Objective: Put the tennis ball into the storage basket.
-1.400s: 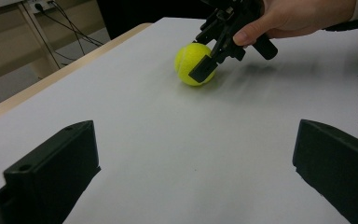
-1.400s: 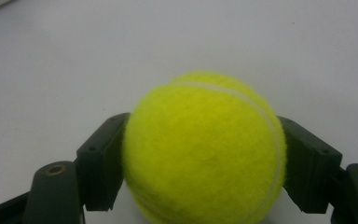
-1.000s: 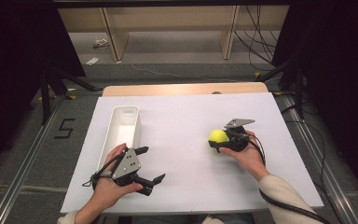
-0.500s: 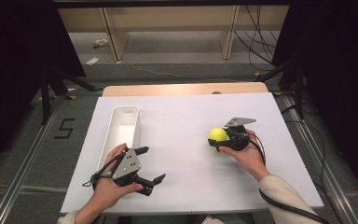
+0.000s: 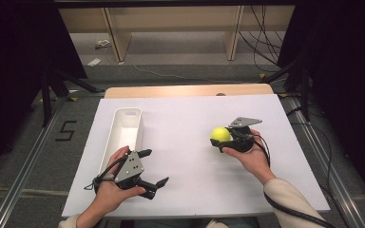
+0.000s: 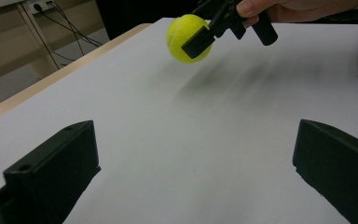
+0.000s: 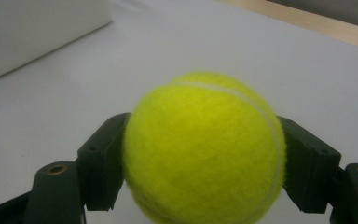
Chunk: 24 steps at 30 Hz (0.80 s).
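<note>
Tabletop point(image 5: 190, 118) white, floor point(image 5: 180, 57) grey beyond.

Left gripper point(image 5: 153, 167): black body, two blocky black jaws, each with a small round hole near the tip, seen in the left gripper view. Grey three-cornered plate on top, dotted with small dark screws. Thin black cable loops from its rear past the wrist.

Right gripper point(image 5: 217, 144): same black build, grey three-cornered plate on top. Jaws matte black, squared pads, with brass-coloured round fittings farther back in the right gripper view. Black cable trails from it along the forearm.

Person: cream long sleeve point(image 5: 290, 202) on the right arm; a light cuff edge at the left wrist.
</note>
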Each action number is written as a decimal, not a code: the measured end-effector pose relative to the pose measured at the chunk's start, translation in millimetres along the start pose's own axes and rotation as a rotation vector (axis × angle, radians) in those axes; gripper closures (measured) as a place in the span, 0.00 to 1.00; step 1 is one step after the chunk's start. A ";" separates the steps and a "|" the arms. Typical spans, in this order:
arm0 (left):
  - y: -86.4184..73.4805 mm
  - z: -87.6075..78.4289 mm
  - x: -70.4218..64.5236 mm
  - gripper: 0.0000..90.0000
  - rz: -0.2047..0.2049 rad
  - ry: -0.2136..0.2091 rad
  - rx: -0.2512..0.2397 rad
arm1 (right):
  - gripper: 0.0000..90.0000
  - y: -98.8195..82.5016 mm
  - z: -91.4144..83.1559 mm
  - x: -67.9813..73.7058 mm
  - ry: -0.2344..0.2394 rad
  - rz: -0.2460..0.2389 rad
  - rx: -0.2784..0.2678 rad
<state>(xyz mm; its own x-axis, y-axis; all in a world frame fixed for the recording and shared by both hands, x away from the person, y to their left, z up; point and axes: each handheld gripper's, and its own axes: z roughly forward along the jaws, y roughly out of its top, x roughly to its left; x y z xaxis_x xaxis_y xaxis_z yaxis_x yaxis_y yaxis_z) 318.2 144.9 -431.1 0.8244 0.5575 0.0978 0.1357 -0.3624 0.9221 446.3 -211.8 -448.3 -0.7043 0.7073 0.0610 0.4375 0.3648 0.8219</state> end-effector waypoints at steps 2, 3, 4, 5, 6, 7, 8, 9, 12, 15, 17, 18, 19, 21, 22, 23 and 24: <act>0.0 0.0 0.0 0.00 0.001 -0.001 0.000 | 0.30 1.6 -0.4 1.0 0.004 -0.005 -0.007; 0.0 0.0 0.0 0.00 0.001 0.000 0.000 | 0.30 2.3 -0.7 1.7 0.003 -0.003 -0.011; 0.1 0.1 0.0 0.00 0.001 -0.001 0.000 | 0.30 2.9 -1.1 2.2 0.004 -0.004 -0.012; 0.0 0.1 0.0 0.00 0.001 -0.001 0.000 | 0.30 3.5 -1.4 2.4 0.004 -0.007 -0.015; 0.0 0.1 0.0 0.00 0.000 -0.002 0.001 | 0.30 4.0 -1.6 2.4 0.005 -0.011 -0.018; 0.0 0.2 0.0 0.00 0.000 -0.002 0.001 | 0.30 4.5 -2.0 2.8 0.005 -0.009 -0.020; 0.0 0.3 0.0 0.00 0.000 -0.002 0.001 | 0.30 5.0 -2.4 2.8 0.006 -0.008 -0.022; 0.1 0.2 0.0 0.00 0.000 -0.002 0.000 | 0.30 5.4 -2.8 2.9 0.006 -0.008 -0.023; 0.1 0.3 -0.1 0.00 0.001 -0.002 0.001 | 0.30 7.1 -4.1 3.3 0.005 -0.008 -0.032; 0.2 0.4 0.1 0.00 0.001 -0.003 0.000 | 0.30 9.3 -5.7 4.2 0.007 -0.006 -0.043; 0.2 0.4 0.1 0.00 0.000 -0.003 0.000 | 0.30 10.7 -6.2 5.0 0.007 -0.006 -0.051; 0.1 0.5 0.0 0.00 0.000 -0.003 0.001 | 0.30 11.3 -6.5 5.1 0.008 -0.010 -0.053; 0.1 0.5 0.0 0.00 0.000 -0.003 0.001 | 0.30 11.8 -6.5 5.4 0.008 -0.011 -0.055; 0.3 0.3 0.1 0.00 0.001 -0.002 -0.001 | 0.30 13.0 -6.7 6.2 0.010 -0.009 -0.057; 0.3 0.4 0.2 0.00 -0.001 -0.003 -0.001 | 0.30 13.6 -7.0 6.4 0.011 -0.012 -0.057; 0.3 0.6 0.2 0.00 -0.001 -0.003 0.000 | 0.30 14.0 -7.0 6.6 0.012 -0.014 -0.060; 0.2 0.7 0.1 0.00 0.000 -0.003 0.000 | 0.30 14.5 -7.0 7.1 0.012 -0.013 -0.061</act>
<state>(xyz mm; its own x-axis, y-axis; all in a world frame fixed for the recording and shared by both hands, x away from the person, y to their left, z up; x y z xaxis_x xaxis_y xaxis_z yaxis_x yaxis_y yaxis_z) 318.7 144.4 -431.1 0.8262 0.5551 0.0961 0.1360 -0.3622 0.9221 443.7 -205.7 -431.9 -0.7162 0.6956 0.0567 0.3940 0.3360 0.8555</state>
